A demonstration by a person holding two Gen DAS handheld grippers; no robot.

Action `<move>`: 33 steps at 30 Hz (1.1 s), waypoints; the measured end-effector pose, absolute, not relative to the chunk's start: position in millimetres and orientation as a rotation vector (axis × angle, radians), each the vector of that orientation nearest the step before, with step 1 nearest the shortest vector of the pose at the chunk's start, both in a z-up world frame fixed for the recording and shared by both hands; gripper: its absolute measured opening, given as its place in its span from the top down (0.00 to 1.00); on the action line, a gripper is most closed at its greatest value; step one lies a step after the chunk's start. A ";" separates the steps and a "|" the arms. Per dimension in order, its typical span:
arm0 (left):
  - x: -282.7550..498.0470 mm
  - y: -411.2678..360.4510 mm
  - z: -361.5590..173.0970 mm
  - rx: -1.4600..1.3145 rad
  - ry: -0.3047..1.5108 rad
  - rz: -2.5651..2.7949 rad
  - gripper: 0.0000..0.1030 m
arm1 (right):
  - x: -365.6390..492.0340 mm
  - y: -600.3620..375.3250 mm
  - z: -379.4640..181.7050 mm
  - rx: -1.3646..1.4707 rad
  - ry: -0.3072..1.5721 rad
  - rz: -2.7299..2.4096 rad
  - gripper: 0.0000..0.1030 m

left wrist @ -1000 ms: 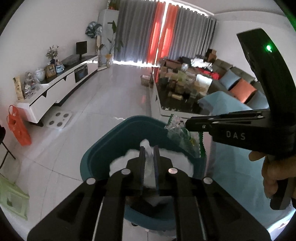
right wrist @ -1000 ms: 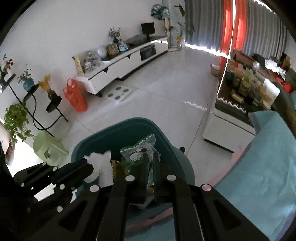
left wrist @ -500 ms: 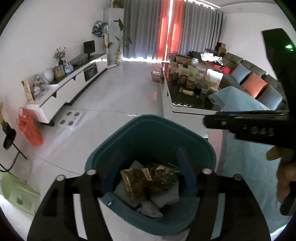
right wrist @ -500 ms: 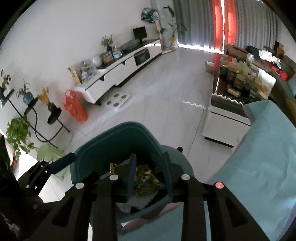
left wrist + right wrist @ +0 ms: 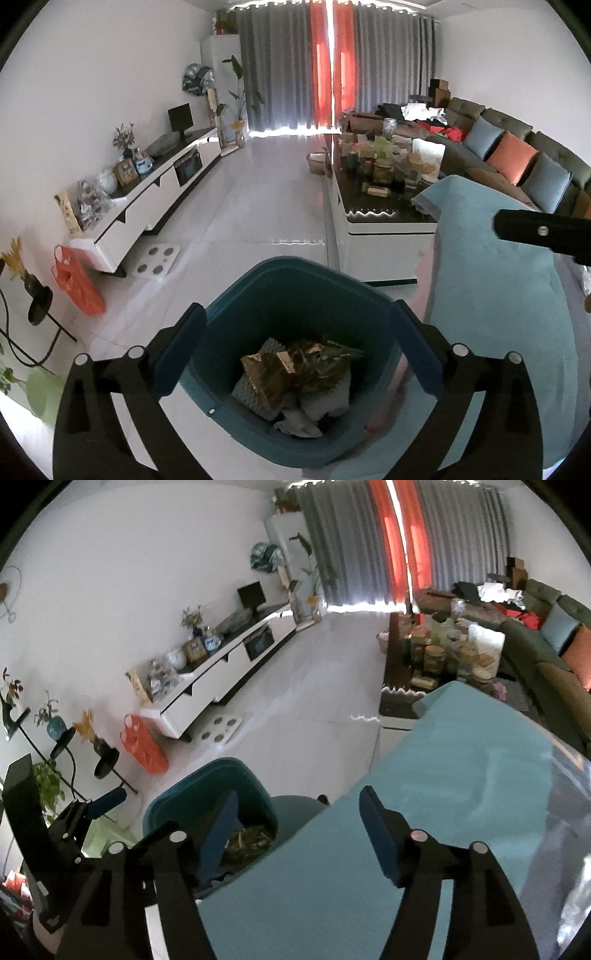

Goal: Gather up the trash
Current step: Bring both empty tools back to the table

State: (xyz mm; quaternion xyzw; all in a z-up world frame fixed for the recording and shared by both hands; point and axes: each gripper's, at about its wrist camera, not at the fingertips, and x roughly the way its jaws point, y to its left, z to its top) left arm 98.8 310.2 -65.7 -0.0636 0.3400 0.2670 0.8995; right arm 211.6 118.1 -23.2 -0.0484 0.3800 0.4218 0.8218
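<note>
A teal trash bin (image 5: 295, 284) stands on the floor beside a table with a light blue cloth (image 5: 495, 295). Inside lie a gold snack wrapper (image 5: 291, 369) and crumpled white tissues (image 5: 299, 421). My left gripper (image 5: 295, 350) is wide open and empty, right above the bin's mouth. My right gripper (image 5: 299, 834) is wide open and empty, over the edge of the blue cloth (image 5: 424, 812), with the bin (image 5: 207, 786) to its lower left. The right gripper's body (image 5: 539, 232) shows at the right of the left wrist view.
A white TV cabinet (image 5: 147, 206) runs along the left wall, with an orange bag (image 5: 77, 284) at its near end. A cluttered coffee table (image 5: 376, 206) and a sofa (image 5: 509, 155) stand to the right. A plant stand (image 5: 74, 746) stands at the left.
Both grippers opened and dropped their loads: the white tissue and the snack packet now lie in the bin. The right gripper then swung right over the blue cloth.
</note>
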 end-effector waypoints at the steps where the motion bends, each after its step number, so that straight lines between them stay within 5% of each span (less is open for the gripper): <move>1: 99.9 306.4 -62.5 -0.124 0.703 0.554 0.05 | 211.3 112.7 -21.8 -0.096 0.801 0.893 0.27; 10: 106.6 263.4 -32.3 -0.082 0.682 0.527 0.05 | 200.4 35.7 -4.5 -0.017 0.702 0.826 0.07; 33: 106.9 108.6 -0.3 -0.122 0.617 0.169 0.05 | 112.0 -148.8 -25.9 0.031 0.548 0.513 0.07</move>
